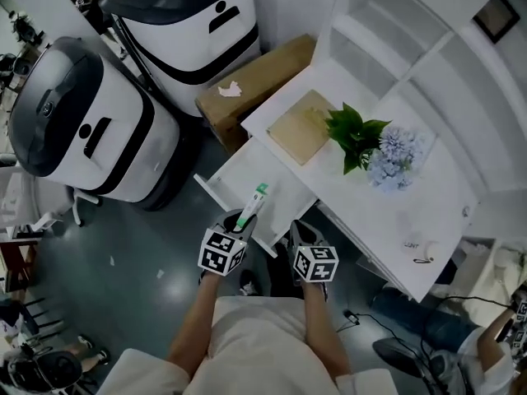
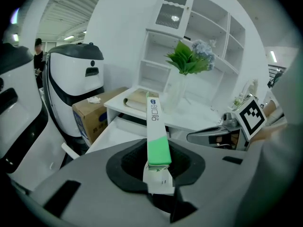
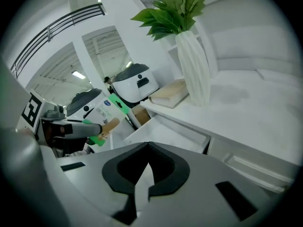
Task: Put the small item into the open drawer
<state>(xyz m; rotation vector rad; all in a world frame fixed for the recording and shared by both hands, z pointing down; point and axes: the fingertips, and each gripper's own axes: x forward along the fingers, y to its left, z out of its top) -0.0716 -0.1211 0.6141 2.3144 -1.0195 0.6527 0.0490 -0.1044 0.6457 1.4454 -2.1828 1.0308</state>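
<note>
The small item is a slim white-and-green carton (image 1: 252,205). My left gripper (image 1: 240,225) is shut on its lower end, and the carton points up and forward over the open white drawer (image 1: 233,177). In the left gripper view the carton (image 2: 157,138) stands between the dark pads, with the drawer (image 2: 111,135) just beyond. My right gripper (image 1: 301,234) hangs beside the left one at the drawer's right, its jaws closed together on nothing. The right gripper view shows its own jaws (image 3: 147,145) meeting, the drawer (image 3: 163,130) ahead, and the carton (image 3: 103,118) at left.
On the white desk (image 1: 428,212) lie a tan book (image 1: 301,127) and a vase of green leaves and blue flowers (image 1: 372,144). A cardboard box (image 1: 257,79) and two large white-and-black machines (image 1: 82,130) stand left of the drawer. Shelves (image 1: 387,48) rise behind the desk.
</note>
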